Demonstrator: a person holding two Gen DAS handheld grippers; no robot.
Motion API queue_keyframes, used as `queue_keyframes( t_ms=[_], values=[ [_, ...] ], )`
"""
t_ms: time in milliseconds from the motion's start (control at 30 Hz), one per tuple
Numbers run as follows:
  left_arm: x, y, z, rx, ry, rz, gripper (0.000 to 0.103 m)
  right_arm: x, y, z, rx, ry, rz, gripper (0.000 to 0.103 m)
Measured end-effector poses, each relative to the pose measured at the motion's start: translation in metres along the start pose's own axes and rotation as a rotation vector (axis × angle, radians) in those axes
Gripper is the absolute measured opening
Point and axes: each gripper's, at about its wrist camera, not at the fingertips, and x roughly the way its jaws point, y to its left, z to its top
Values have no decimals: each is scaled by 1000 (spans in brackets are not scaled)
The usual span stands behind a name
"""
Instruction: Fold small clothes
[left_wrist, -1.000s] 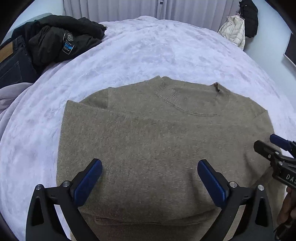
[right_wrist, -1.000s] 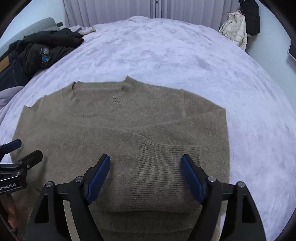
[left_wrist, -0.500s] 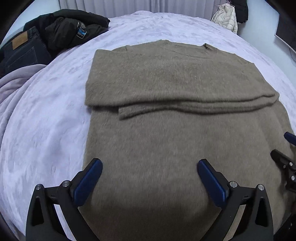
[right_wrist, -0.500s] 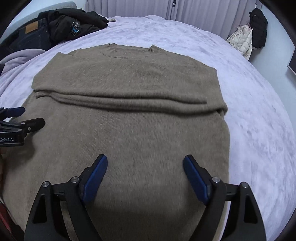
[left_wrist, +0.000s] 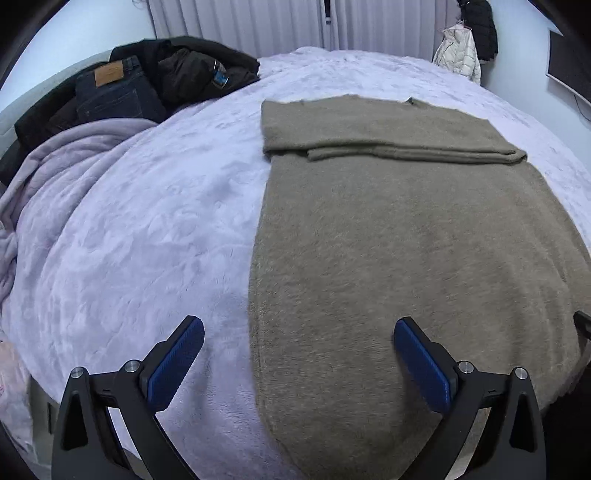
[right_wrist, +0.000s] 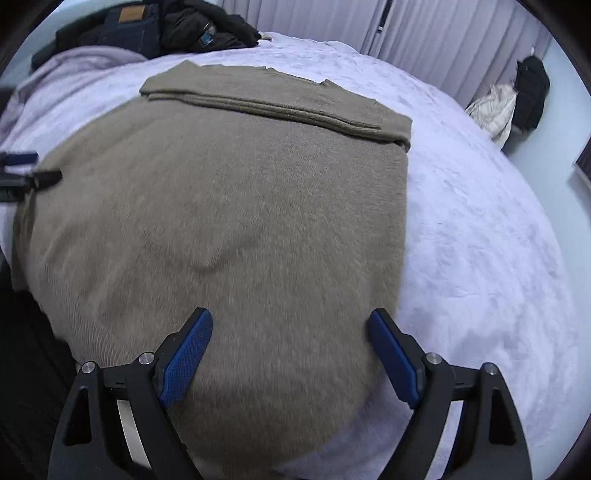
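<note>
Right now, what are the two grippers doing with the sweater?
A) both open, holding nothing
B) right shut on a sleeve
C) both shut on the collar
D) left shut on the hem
A: the left gripper and right gripper each show blue pads spread wide apart above the olive-brown sweater, with no fabric pinched between them; the sweater lies flat on the lavender blanket.

Right gripper (right_wrist: 290, 350) hangs with jaws spread wide over the near hem of the olive sweater (right_wrist: 229, 206), which lies flat on the lilac blanket (right_wrist: 480, 229), far end folded back. Left gripper (right_wrist: 26, 171) pokes in at the sweater's left edge.
</note>
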Motion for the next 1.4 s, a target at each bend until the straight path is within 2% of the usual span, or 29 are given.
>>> queue_keyframes(
  t_ms=[33,100,167,233,267,300,333,400,533,700,867,967,1033,1100,1167,1267,1333,1400],
  values=[
    [-10,-10,2,15,-31,-24,103,-6,4,3,-8,-2,-12,89],
    [-21,-35,7,52,-76,-111,103,-22,15,13,-24,-67,17,89],
    [-16,-53,10,69,-62,-160,103,-29,28,28,-36,-128,54,89],
    [6,-66,7,77,15,-136,103,-15,41,37,-36,-85,96,89],
    [20,-67,1,70,68,-132,103,-3,44,38,-29,-40,112,89],
    [28,-64,-6,48,87,-146,103,13,47,35,-14,23,142,89],
    [27,-59,-10,28,59,-168,103,20,46,30,3,30,156,92],
    [23,-51,-17,14,46,-190,103,18,39,19,16,-32,173,94],
    [18,-45,-30,34,43,-189,103,12,32,-2,-21,-55,192,94],
    [11,-37,-45,55,34,-190,103,6,34,-26,-109,-91,149,94],
    [5,-32,-63,113,60,-170,103,1,32,-35,-198,-54,148,95],
    [-6,-27,-68,135,77,-122,103,-3,38,-55,-330,-14,60,95],
    [-24,-23,-71,159,41,-63,103,-9,42,-63,-381,30,-11,95],
    [-41,-17,-70,177,-3,-55,103,-28,40,-66,-387,14,-3,95],
    [-49,-13,-61,171,-22,-74,103,-48,38,-60,-375,-38,45,95],
    [-49,-21,-36,130,-35,-123,103,-69,40,-32,-321,-118,108,95],
    [-43,-37,-23,137,-33,-188,103,-70,48,-11,-299,-149,152,95],
    [-29,-57,-16,179,-13,-210,103,-57,58,10,-302,-152,178,95]
  ],
)
